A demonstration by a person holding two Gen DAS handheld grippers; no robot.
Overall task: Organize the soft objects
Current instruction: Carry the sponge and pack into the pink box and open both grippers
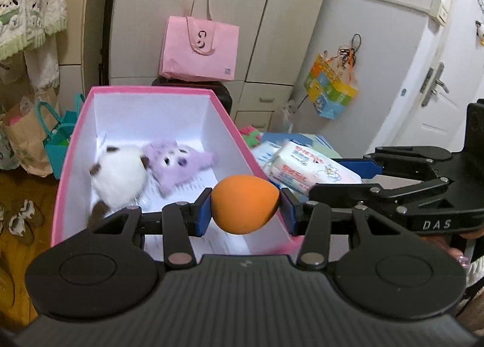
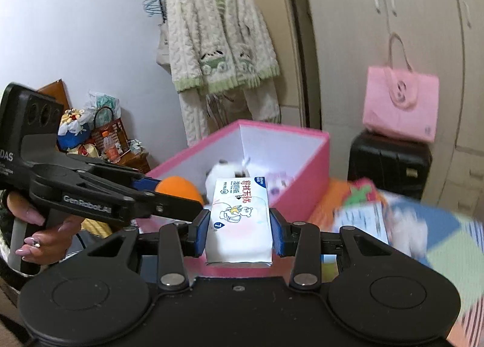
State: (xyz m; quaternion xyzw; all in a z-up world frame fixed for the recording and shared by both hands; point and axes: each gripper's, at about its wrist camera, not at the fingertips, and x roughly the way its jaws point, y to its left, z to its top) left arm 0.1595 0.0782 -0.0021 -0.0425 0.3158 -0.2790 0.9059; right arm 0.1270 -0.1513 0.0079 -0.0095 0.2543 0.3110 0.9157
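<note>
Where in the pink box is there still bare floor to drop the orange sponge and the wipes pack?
The pink box has bare white floor at its near end, between the near wall and the white plush. The far end is crowded: the white plush and purple plush lie side by side there. Outside the box on the right, the bed is cluttered with packets.

Tongs in my hands: two, my left gripper [image 1: 245,204] and my right gripper [image 2: 240,227]
Orange egg-shaped sponges: one [image 1: 244,203], in my left tongs
Wet-wipe packs: one [image 2: 239,226], in my right tongs
Pink boxes: one [image 1: 75,147]
Plush toys in my box: two, a white one [image 1: 118,177] and a purple one [image 1: 178,164]
Pink tote bags: one [image 1: 199,50]
Black suitcases: one [image 2: 388,162]
Hanging knitted cardigans: one [image 2: 217,41]
</note>
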